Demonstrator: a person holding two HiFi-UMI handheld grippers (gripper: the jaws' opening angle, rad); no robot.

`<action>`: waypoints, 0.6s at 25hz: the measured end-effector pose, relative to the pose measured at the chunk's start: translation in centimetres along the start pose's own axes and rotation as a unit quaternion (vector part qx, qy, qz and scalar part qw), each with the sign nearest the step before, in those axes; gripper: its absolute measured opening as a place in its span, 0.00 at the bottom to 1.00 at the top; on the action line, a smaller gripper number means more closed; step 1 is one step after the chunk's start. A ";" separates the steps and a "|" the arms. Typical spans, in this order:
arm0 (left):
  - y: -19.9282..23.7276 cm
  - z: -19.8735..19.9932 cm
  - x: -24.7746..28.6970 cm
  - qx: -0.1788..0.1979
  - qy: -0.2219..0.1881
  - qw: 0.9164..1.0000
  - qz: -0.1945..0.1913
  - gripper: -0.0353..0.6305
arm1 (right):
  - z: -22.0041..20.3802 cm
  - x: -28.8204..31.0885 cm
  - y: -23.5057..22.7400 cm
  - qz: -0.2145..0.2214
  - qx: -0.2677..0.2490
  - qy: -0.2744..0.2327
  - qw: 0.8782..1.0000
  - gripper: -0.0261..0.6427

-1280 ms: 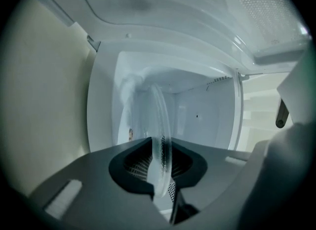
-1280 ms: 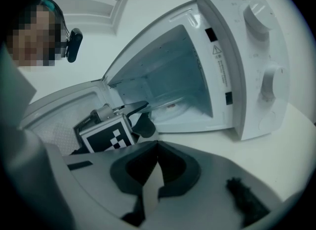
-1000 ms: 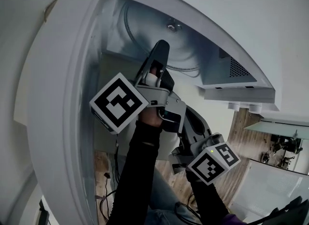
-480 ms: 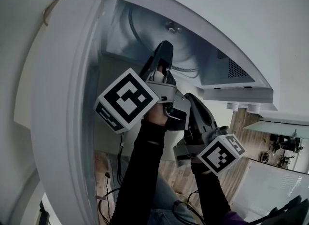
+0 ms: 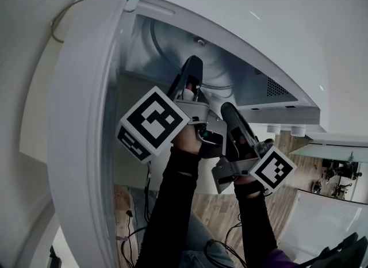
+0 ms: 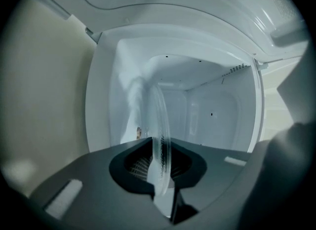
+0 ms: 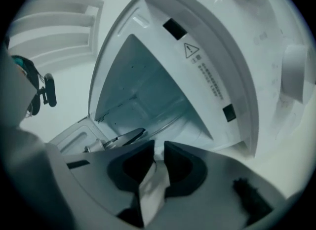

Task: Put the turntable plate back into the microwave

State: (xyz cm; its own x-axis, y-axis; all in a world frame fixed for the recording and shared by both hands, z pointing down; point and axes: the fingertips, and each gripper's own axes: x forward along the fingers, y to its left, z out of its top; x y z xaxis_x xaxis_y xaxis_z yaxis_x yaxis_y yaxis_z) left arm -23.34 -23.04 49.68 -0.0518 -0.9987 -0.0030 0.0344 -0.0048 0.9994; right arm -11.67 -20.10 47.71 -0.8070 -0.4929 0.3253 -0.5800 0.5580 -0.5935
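Observation:
The clear glass turntable plate [image 5: 217, 70] lies partly inside the white microwave's cavity [image 5: 144, 48]. My left gripper [image 5: 192, 65] reaches into the opening and is shut on the plate's near rim. In the left gripper view the plate [image 6: 160, 118] runs edge-on between the ribbed pads, with the left gripper [image 6: 161, 146] clamped on it. My right gripper [image 5: 228, 111] hovers just below and to the right of the left one, outside the opening. Its jaws have just been opening. In the right gripper view a narrow gap shows in the right gripper [image 7: 159, 146], with nothing in it.
The open microwave door [image 5: 75, 146] curves down the left. A white frame with a warning label [image 7: 205, 78] borders the opening on the right. Two white knobs [image 5: 283, 129] sit under the microwave's right end. Wooden floor and cables [image 5: 135, 232] lie below.
My right gripper has risen from low right to beside the left gripper, and its jaws have parted slightly. The left gripper has kept its hold on the plate, barely moving.

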 end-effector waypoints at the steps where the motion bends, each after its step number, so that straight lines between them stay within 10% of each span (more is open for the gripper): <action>1: 0.0 0.0 0.0 0.001 0.001 1.000 0.002 0.13 | 0.1 0.0 -0.1 0.004 0.013 -0.001 1.000 0.14; 15: -0.1 -0.2 0.1 0.012 0.013 1.000 0.008 0.12 | 0.5 2.8 0.5 0.043 0.157 0.013 0.987 0.17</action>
State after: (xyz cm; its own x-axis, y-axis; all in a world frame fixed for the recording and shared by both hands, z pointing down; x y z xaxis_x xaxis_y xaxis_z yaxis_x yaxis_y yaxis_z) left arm -23.13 -23.11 49.58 -0.0264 -0.9996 0.0119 0.0108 0.0116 0.9999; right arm -14.21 -21.49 47.97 -0.8564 -0.4335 0.2806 -0.4504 0.3612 -0.8165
